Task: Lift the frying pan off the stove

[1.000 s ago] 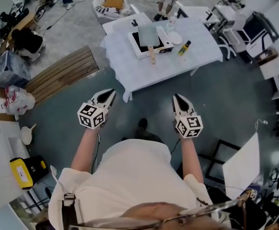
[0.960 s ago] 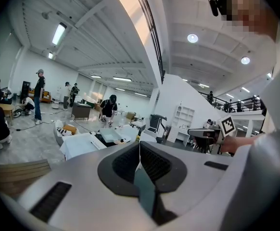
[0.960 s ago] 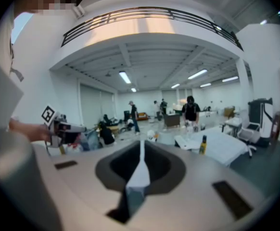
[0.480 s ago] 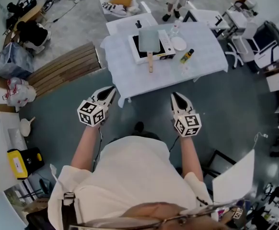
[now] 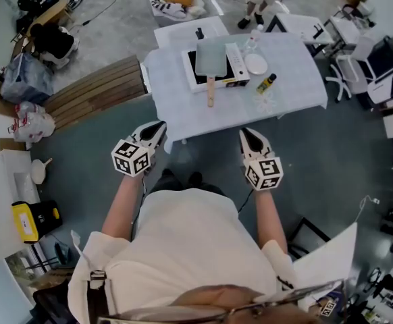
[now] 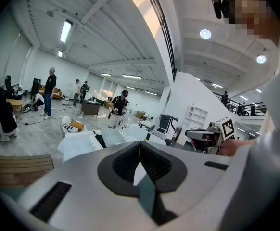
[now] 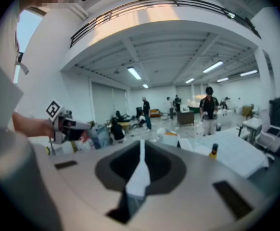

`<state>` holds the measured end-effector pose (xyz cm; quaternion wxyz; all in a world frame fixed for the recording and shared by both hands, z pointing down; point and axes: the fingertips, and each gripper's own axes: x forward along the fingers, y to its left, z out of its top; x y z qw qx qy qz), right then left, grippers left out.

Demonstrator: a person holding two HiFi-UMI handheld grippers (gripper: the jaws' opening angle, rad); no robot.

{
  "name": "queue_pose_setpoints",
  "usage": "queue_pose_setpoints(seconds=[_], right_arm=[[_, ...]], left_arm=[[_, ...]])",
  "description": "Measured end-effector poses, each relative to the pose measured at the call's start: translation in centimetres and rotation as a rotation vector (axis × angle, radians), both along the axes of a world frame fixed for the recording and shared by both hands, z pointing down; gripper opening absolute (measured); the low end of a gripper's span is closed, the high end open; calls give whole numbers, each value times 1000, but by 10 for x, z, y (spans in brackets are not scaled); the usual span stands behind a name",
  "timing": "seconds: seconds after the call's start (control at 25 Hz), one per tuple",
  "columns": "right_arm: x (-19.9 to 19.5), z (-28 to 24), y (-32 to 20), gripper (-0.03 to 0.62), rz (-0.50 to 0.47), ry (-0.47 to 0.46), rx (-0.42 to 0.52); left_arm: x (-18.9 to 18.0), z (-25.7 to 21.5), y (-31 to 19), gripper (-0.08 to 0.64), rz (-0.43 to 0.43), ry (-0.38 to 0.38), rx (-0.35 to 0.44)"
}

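Note:
The frying pan (image 5: 211, 55) is square and grey-green with a wooden handle (image 5: 211, 92) pointing toward me. It rests on a white stove with a black top (image 5: 233, 65) on the white-clothed table (image 5: 291, 79). Both grippers hang in the air short of the table's near edge, well away from the pan. My left gripper (image 5: 159, 125) is shut and holds nothing. My right gripper (image 5: 244, 133) is also shut and bare. In the left gripper view the shut jaws (image 6: 140, 144) point toward the pan (image 6: 112, 135). The right gripper view shows closed jaws (image 7: 141, 144) facing the table (image 7: 241, 154).
A white plate (image 5: 256, 63), a clear bottle (image 5: 252, 40) and a dark yellow-capped bottle (image 5: 267, 83) stand right of the stove. Wooden slats (image 5: 95, 93) lie on the floor to the left. Chairs and desks (image 5: 379, 52) crowd the right. People stand beyond the table.
The table and pan sit lower and nearer in the head view, so I have come closer. Both grippers keep their spacing and stay shut.

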<state>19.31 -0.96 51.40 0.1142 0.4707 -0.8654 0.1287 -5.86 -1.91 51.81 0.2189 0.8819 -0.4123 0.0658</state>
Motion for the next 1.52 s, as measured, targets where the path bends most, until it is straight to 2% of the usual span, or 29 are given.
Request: queue_pose_setpoints(seconds=[0.28,0.64,1.04,1.52], right_arm=[[-5,15,-24,40,-15,17,-32],[-15,25,-72,40,2,37,-63],[-35,41,-137,40,79,29,-118],[-60,83,-187,40,144,-6,-227]], left_arm=[[1,13,-28,34,4,2,-25],[5,24,-89,34,66,10,-39],[-3,53,-168,34,174,10,-108],[13,104,-218,34,336,35,-225]])
